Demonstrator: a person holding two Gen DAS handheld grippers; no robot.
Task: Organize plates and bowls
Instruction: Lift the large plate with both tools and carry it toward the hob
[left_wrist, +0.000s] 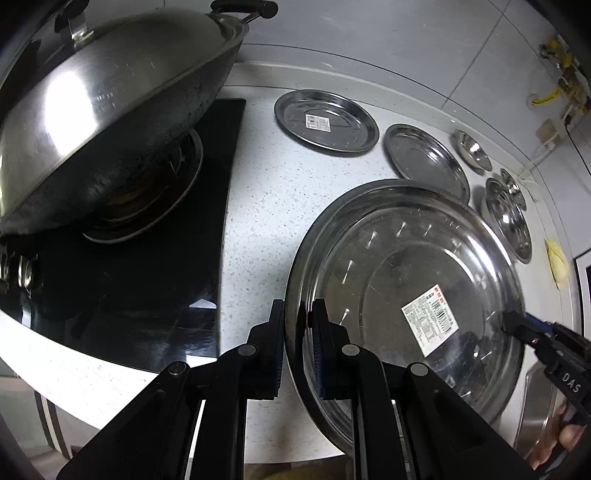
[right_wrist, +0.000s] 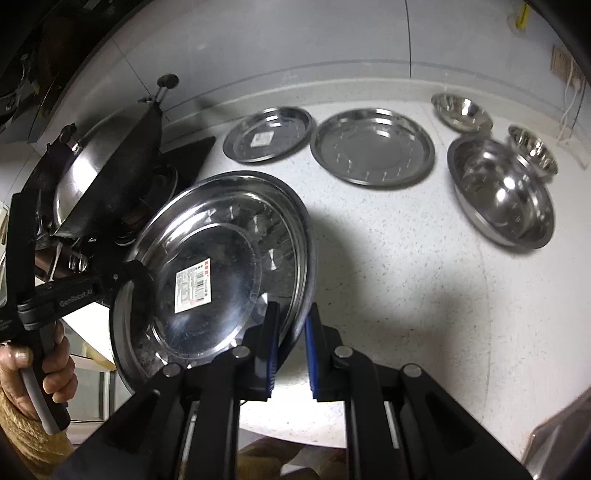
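**Inspector:** Your left gripper (left_wrist: 298, 350) sits nearest the lens, and its two fingers straddle the rim of the large steel plate (left_wrist: 406, 295): one pad outside the rim, one inside, closed on the metal. The plate is held tilted off the speckled countertop (left_wrist: 258, 206).

**Operator:** And my right side?

**Inspector:** Your right gripper (right_wrist: 291, 350) takes the same plate (right_wrist: 218, 266) on its opposite edge. The rim runs between the blue-faced pads; whether both pads actually press the metal, I cannot tell. From the left wrist, the right gripper's tip (left_wrist: 517, 326) meets the rim at the plate's far right.

**Operator:** What lies ahead of the grippers?

**Inspector:** Beyond the held plate, a labelled plate (right_wrist: 267, 134) and a plain plate (right_wrist: 373, 147) lie side by side near the wall. To the right of those, a large bowl (right_wrist: 502, 192) sits with two small bowls behind it, one (right_wrist: 461, 110) apart and one (right_wrist: 532, 151) just beside its rim.

**Operator:** Any difference between the views?

**Inspector:** Your left wrist view shows the lidded wok (left_wrist: 110, 122) on the black hob (left_wrist: 147, 288), left of the gripper, at close range. Only the right wrist view shows your left hand (right_wrist: 40, 373) gripping the handle, and the bowls' interiors clearly.
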